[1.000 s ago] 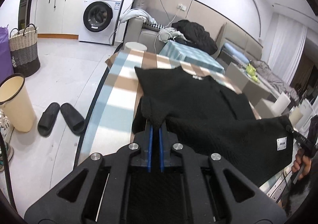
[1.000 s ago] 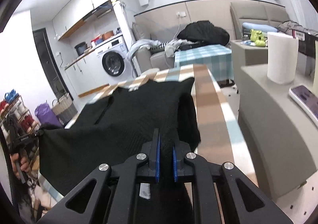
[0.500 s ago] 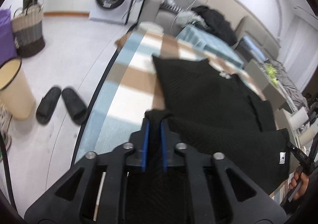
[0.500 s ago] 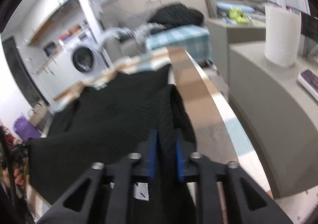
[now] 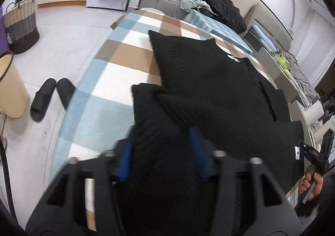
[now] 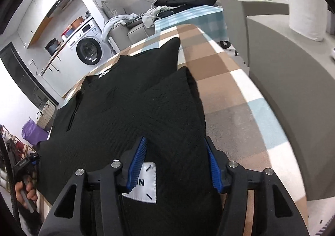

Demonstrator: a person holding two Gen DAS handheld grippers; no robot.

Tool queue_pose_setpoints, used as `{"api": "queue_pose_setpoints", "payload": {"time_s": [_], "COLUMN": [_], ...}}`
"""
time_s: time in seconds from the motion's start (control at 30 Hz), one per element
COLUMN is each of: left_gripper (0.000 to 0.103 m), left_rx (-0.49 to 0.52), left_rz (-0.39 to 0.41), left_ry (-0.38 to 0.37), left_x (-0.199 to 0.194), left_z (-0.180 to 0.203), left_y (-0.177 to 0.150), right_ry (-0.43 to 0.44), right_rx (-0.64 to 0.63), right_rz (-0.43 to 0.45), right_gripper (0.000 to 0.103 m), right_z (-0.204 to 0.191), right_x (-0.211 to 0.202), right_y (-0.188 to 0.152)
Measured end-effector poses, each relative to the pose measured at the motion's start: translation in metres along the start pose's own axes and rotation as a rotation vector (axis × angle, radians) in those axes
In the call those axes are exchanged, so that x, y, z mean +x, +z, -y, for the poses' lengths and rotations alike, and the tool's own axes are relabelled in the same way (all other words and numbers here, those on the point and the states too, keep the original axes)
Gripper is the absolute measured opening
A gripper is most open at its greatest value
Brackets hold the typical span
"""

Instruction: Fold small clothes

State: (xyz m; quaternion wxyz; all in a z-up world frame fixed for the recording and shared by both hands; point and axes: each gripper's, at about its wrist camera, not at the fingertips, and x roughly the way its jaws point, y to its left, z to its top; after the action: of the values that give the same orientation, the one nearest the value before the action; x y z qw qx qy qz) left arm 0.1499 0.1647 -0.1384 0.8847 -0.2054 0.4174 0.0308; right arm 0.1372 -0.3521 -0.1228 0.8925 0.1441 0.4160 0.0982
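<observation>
A black knit garment (image 5: 219, 93) lies folded over on the checked tablecloth (image 5: 100, 97); it also shows in the right wrist view (image 6: 125, 110). My left gripper (image 5: 161, 141) is open, its blue pads apart over the garment's left near corner. My right gripper (image 6: 175, 152) is open over the right near corner, where a white label (image 6: 144, 183) shows between the pads. The cloth rests on the table, loose between both pairs of fingers.
A grey cabinet (image 6: 293, 68) with a paper roll (image 6: 305, 1) stands right of the table. Black slippers (image 5: 48, 97), a beige bin (image 5: 10, 89) and a woven basket (image 5: 21, 26) are on the floor to the left. A sofa with clothes (image 5: 209, 5) lies beyond.
Both grippers were shut on the garment's near corners and held them up; they moved forward and down, then opened, and the cloth now lies on the table.
</observation>
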Motion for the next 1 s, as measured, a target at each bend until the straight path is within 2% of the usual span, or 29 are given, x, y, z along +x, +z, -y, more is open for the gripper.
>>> {"api": "queue_pose_setpoints", "payload": {"time_s": [0.03, 0.07, 0.13, 0.23, 0.47, 0.63, 0.83, 0.9, 1.0], "left_gripper": [0.019, 0.016, 0.011, 0.010, 0.009, 0.009, 0.010, 0.012, 0.024], "left_rx": [0.010, 0.024, 0.050, 0.071, 0.119, 0.111, 0.122, 0.123, 0.118], "left_rz": [-0.007, -0.006, -0.006, -0.007, -0.009, -0.007, 0.005, 0.004, 0.014], "left_ry": [-0.001, 0.009, 0.019, 0.027, 0.041, 0.034, 0.060, 0.071, 0.092], "left_x": [0.002, 0.003, 0.003, 0.000, -0.018, -0.035, -0.043, -0.046, -0.056], "left_z": [0.003, 0.006, 0.011, 0.015, 0.018, 0.010, 0.008, 0.008, 0.004], "left_y": [0.000, 0.000, -0.002, -0.007, -0.028, -0.045, -0.054, -0.054, -0.057], "right_ry": [-0.001, -0.007, -0.011, -0.017, -0.009, 0.003, -0.001, -0.011, -0.013], "right_rx": [-0.018, -0.031, -0.062, -0.083, -0.086, -0.093, -0.152, -0.152, -0.167], "right_rz": [0.001, 0.002, 0.000, -0.010, -0.029, -0.042, -0.055, -0.050, -0.031], "right_gripper": [0.044, 0.040, 0.032, 0.029, 0.028, 0.028, 0.030, 0.036, 0.039], "right_z": [-0.002, -0.004, -0.008, -0.010, -0.007, -0.004, -0.008, -0.007, -0.006], "right_x": [0.001, 0.002, 0.002, 0.000, -0.012, -0.025, -0.029, -0.030, -0.039], "right_y": [0.000, 0.000, -0.002, -0.006, -0.017, -0.029, -0.033, -0.031, -0.032]}}
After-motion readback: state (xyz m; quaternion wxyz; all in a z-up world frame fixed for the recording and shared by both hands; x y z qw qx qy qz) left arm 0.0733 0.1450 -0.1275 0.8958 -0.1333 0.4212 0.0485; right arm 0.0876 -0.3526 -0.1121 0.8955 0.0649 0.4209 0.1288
